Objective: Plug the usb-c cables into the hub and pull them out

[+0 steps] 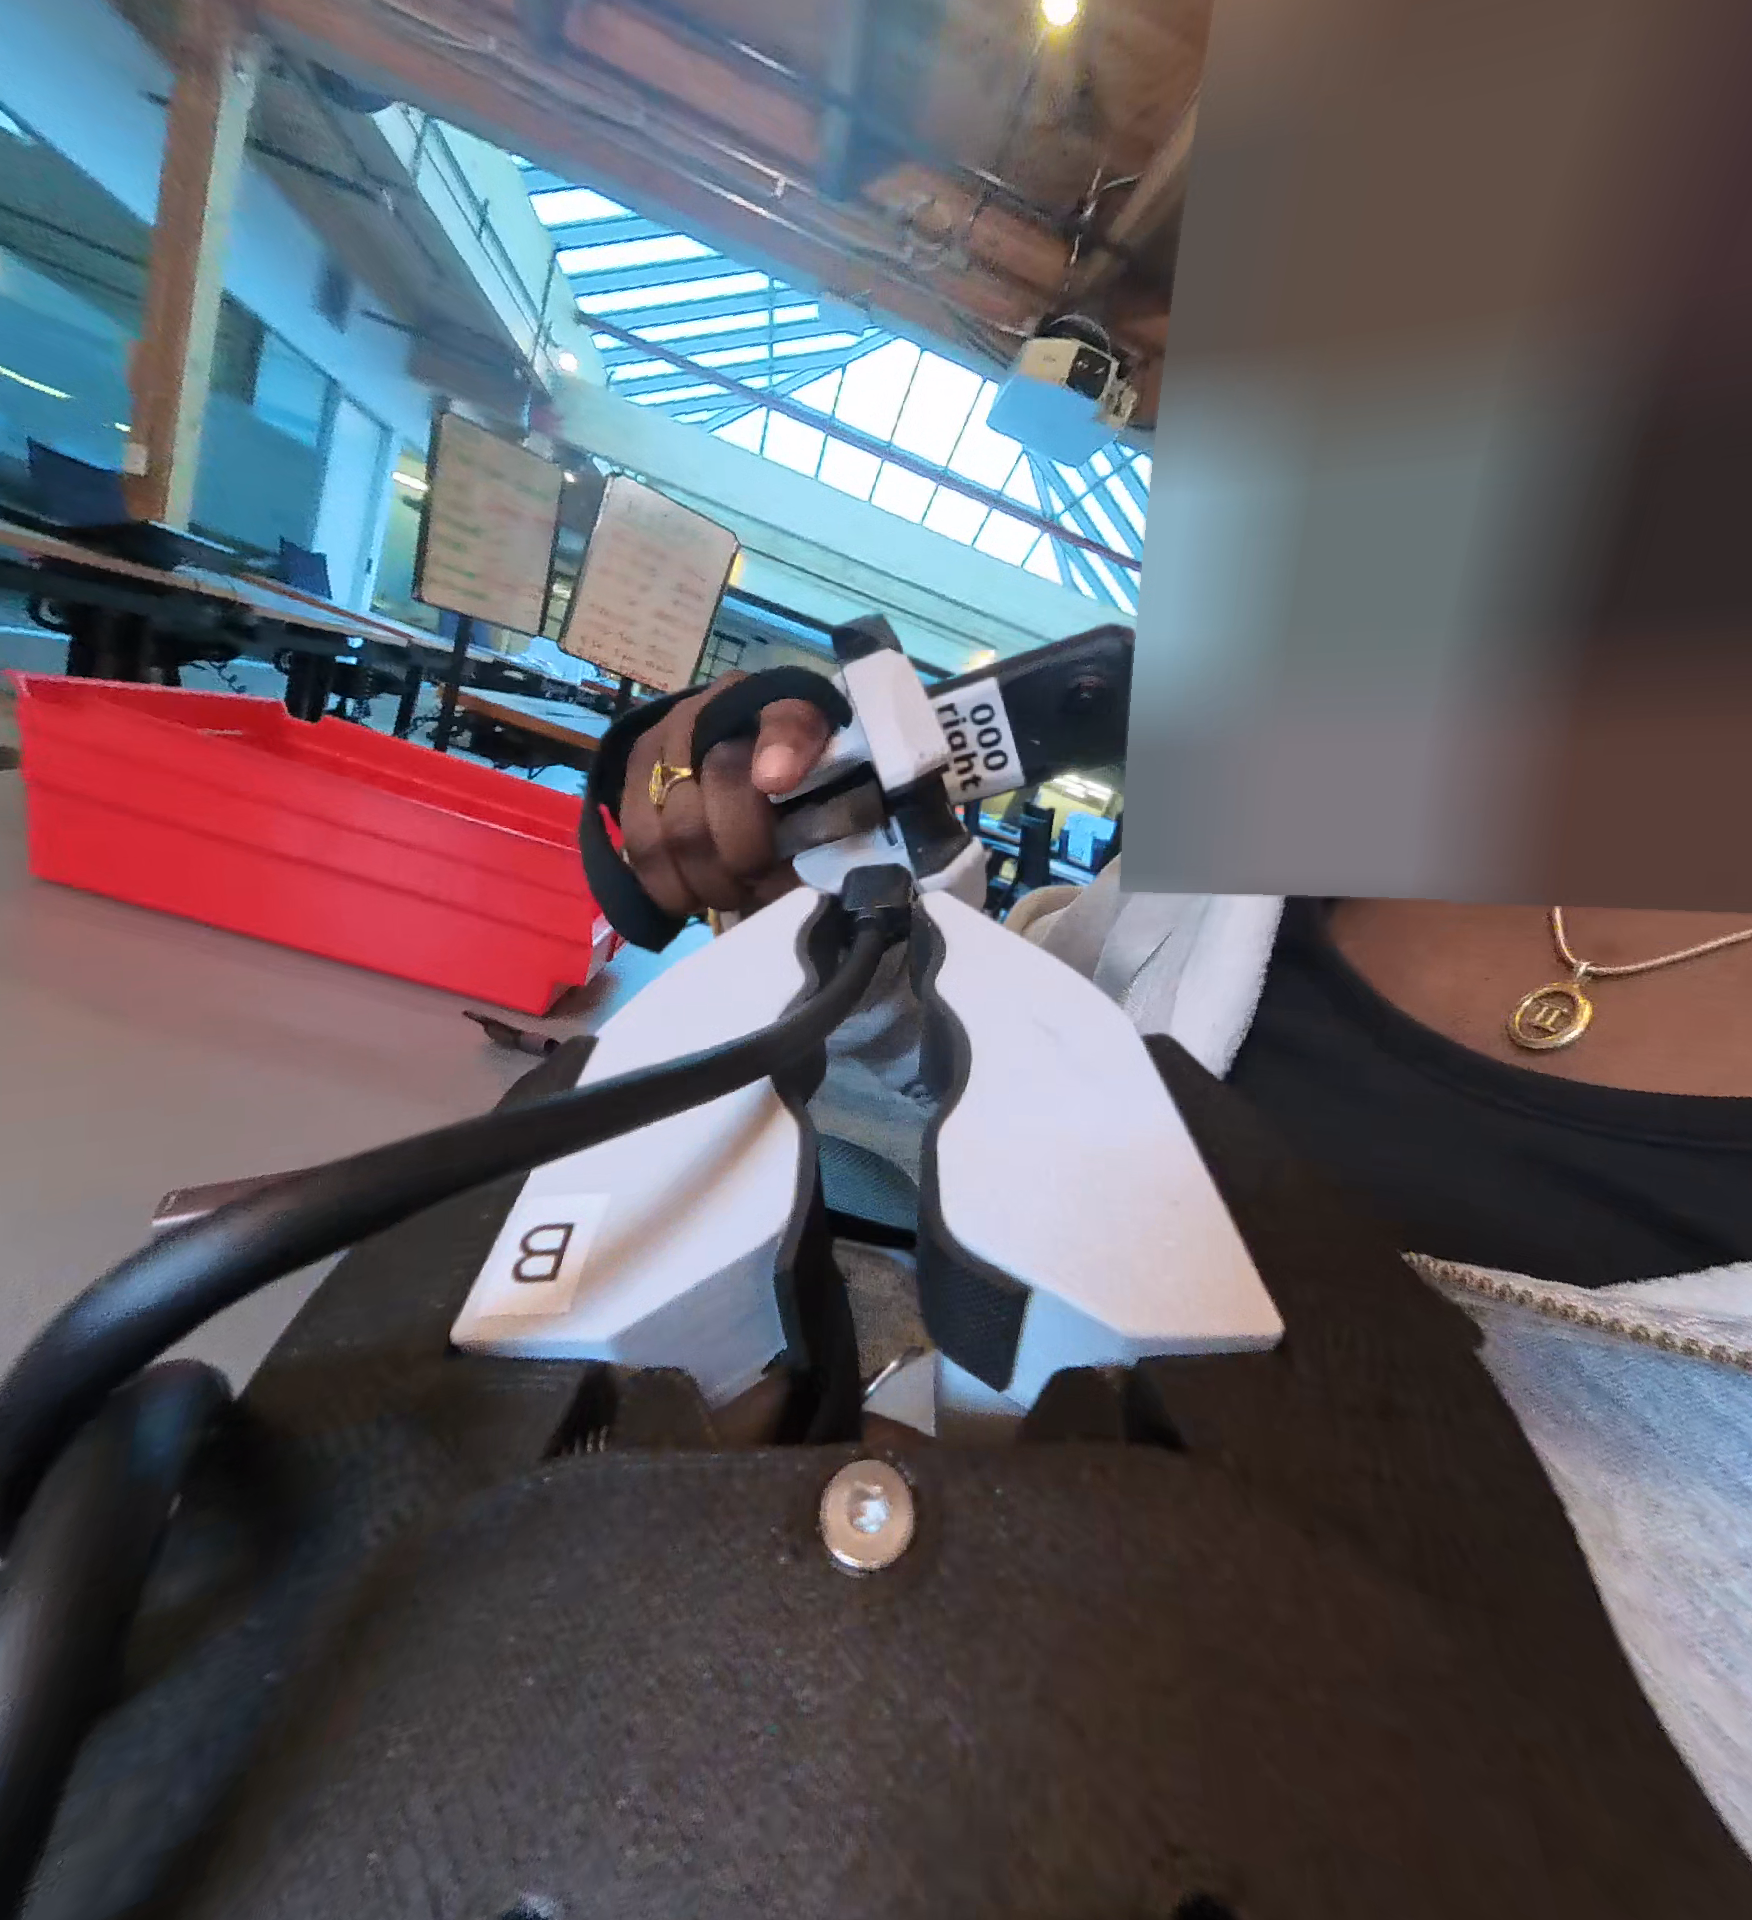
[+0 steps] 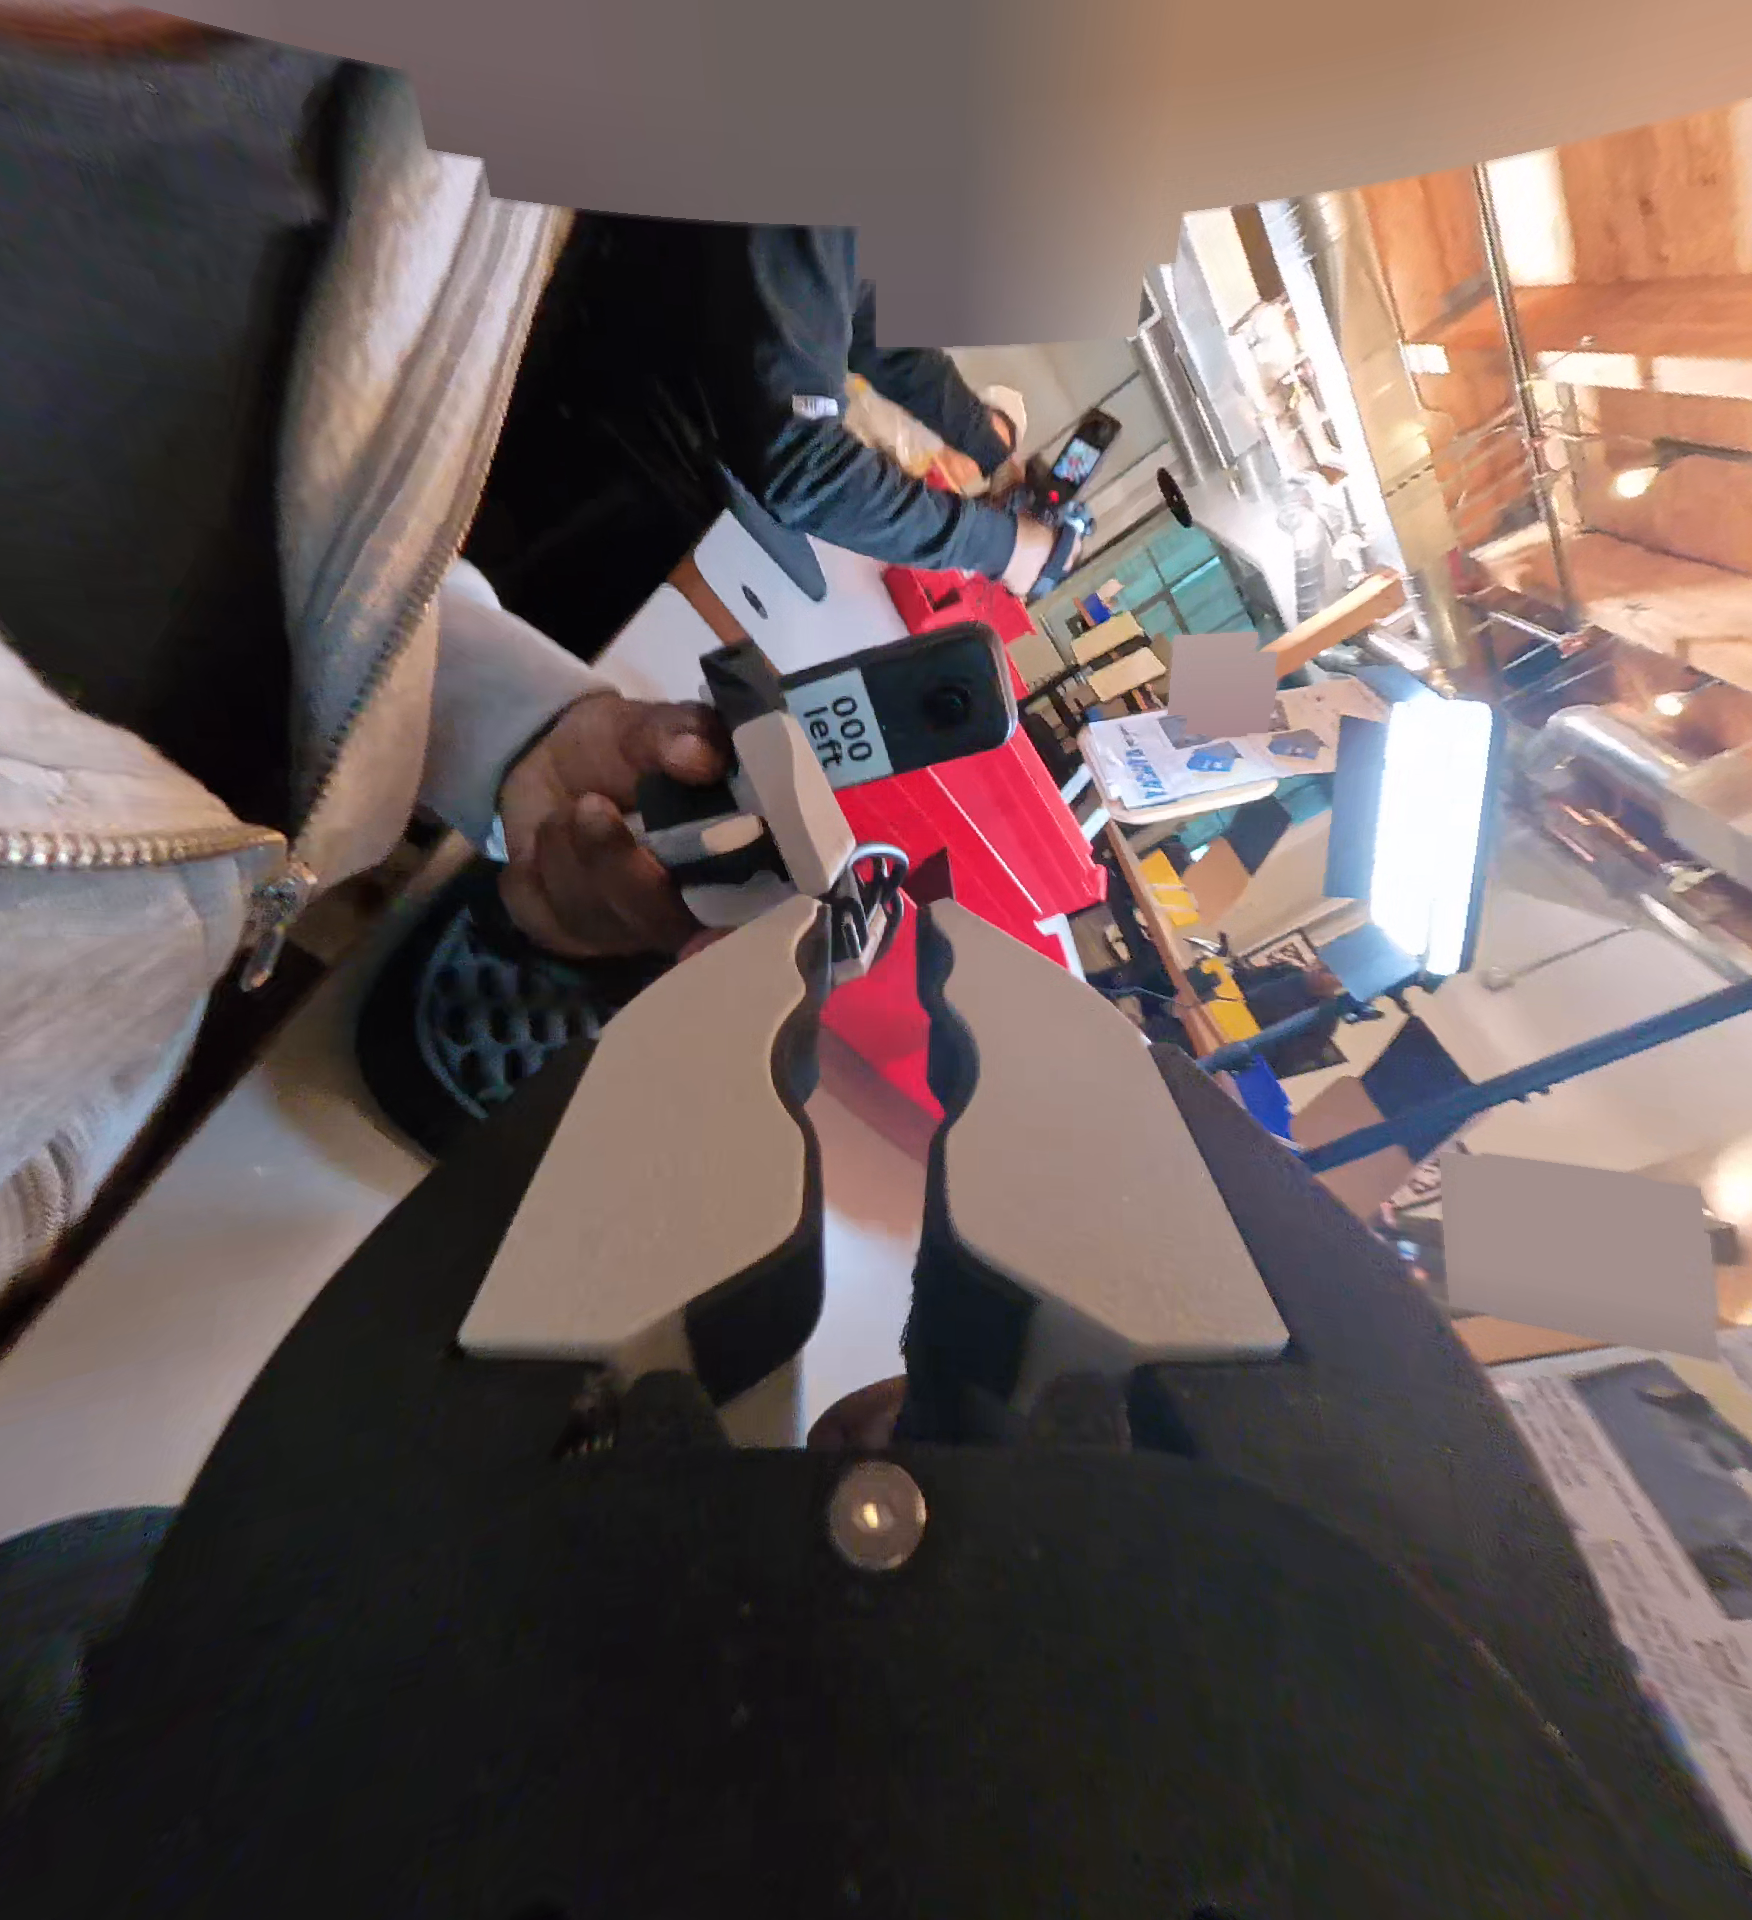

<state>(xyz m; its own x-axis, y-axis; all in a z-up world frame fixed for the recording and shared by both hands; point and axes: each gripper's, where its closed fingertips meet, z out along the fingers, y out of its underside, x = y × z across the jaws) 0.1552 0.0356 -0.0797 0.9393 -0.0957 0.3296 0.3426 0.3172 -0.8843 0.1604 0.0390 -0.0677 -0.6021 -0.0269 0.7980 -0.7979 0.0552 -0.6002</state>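
Left wrist view: left gripper (image 1: pixel 877 914) is raised off the table (image 1: pixel 176 1039), pointed at the person's torso. Its fingers are narrowed at the tips, and a black cable (image 1: pixel 643 1081) runs from the lower left up between them. The plug (image 1: pixel 872 891) sits right at the tips; it looks pinched there, though the grip is shallow. Right gripper (image 1: pixel 851 831) meets it tip to tip, held in a hand (image 1: pixel 706 800).

Right wrist view: right gripper (image 2: pixel 867 925) has a clear gap between its fingers, roughly half open. A small dark connector with a metal loop (image 2: pixel 867 914) hangs at its left fingertip. I cannot tell whether it is clamped or only touching. The left gripper (image 2: pixel 799 831) presses in from beyond, nearly touching. The hub cannot be made out for sure; that small piece at the tips may be part of it.

Risks, as I judge them:
- Plug slips out of the shallow tip grip if the cable's stiff bend twists it.
- Plug and port misalign, since both are held in mid-air with nothing bracing them.
- The right fingers' gap lets the small piece drop to the table.

A red bin (image 1: pixel 280 810) stands on the table's far side, well apart.
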